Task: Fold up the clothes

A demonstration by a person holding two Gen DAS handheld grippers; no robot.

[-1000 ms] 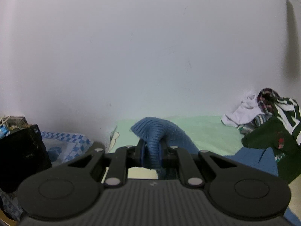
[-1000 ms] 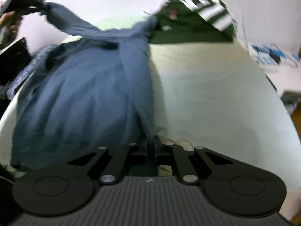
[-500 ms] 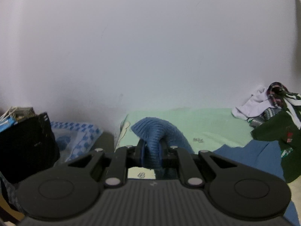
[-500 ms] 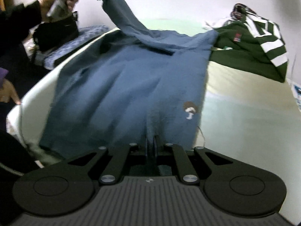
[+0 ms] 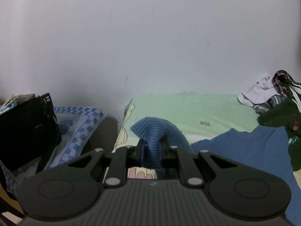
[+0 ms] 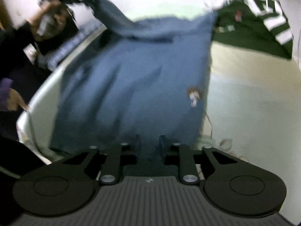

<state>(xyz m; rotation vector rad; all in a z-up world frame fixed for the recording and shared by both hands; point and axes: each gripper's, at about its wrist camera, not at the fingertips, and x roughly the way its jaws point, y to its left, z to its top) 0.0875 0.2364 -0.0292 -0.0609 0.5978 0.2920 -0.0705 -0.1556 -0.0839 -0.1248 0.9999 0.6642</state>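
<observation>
A blue sweater (image 6: 135, 75) with a small mushroom patch lies spread on the bed sheet (image 6: 244, 103). One sleeve is lifted toward the upper left. My left gripper (image 5: 150, 148) is shut on that sleeve's ribbed cuff (image 5: 150, 131), and the right wrist view shows it blurred in a hand (image 6: 49, 9) at top left. My right gripper (image 6: 149, 141) hovers over the sweater's near hem. Its jaws are opening, with blue fabric in the gap and the pads not pressing on it. The sweater's body (image 5: 244, 146) shows at lower right in the left wrist view.
A dark green sweatshirt with white stripes (image 6: 244, 28) and a pile of other clothes (image 5: 263, 94) lie at the far right of the bed. A black bag (image 5: 24, 128) and a blue checked cloth (image 5: 79, 120) sit left of the bed. A person's other hand (image 6: 15, 101) is at the left edge.
My right gripper's jaws have parted and let go of the sweater's hem. The left gripper has sunk a little with the cuff still held, so more of the bed shows.
</observation>
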